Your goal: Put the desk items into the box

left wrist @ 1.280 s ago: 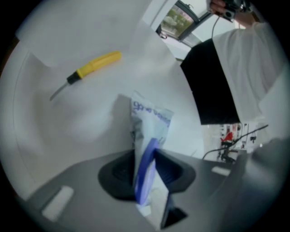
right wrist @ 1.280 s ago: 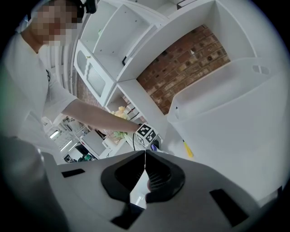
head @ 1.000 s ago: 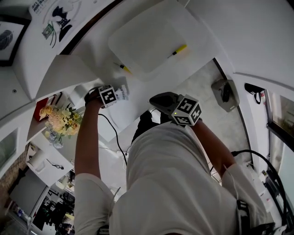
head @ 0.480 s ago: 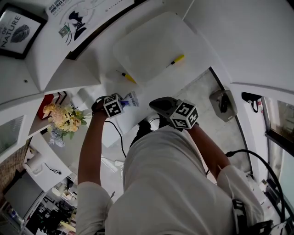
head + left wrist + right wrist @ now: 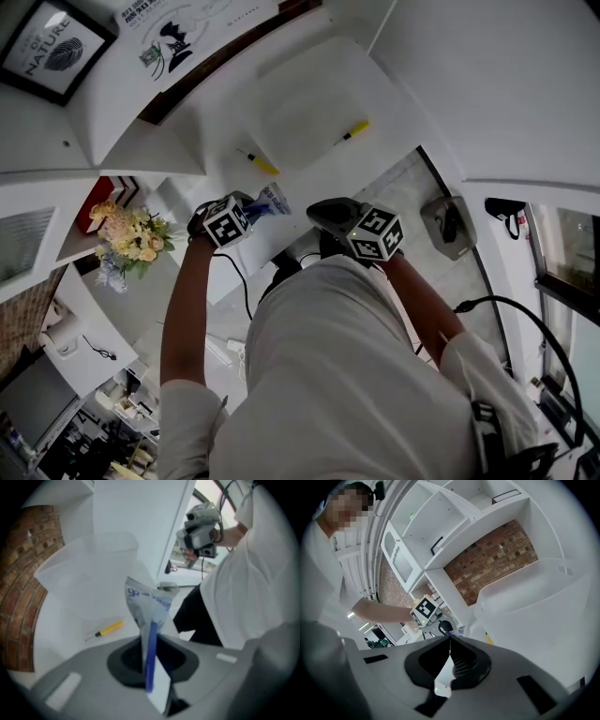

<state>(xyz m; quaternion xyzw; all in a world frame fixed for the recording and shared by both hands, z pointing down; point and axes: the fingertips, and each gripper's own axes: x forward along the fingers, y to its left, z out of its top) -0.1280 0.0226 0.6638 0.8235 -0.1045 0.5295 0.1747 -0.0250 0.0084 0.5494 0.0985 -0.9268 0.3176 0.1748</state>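
My left gripper (image 5: 251, 206) is shut on a white packet with blue print (image 5: 274, 198) and holds it above the white desk (image 5: 211, 131), close to the near side of the translucent box (image 5: 281, 80). In the left gripper view the packet (image 5: 149, 604) stands pinched between the jaws of the left gripper (image 5: 150, 656), with the box (image 5: 70, 576) beyond. One yellow-handled screwdriver (image 5: 353, 130) lies inside the box, another (image 5: 260, 163) on the desk beside it. My right gripper (image 5: 323, 211) hovers shut and empty to the right; its jaws meet in the right gripper view (image 5: 450, 641).
A bunch of flowers (image 5: 127, 234) stands left of the left gripper. A black cable (image 5: 242, 286) runs under the left arm. White shelves (image 5: 454, 513) and a brick wall (image 5: 492, 559) rise behind the box (image 5: 543, 616). A grey device (image 5: 448, 221) sits at the right.
The left gripper has risen off the desk with the packet and moved right, toward the box. The right gripper has stayed about where it was.
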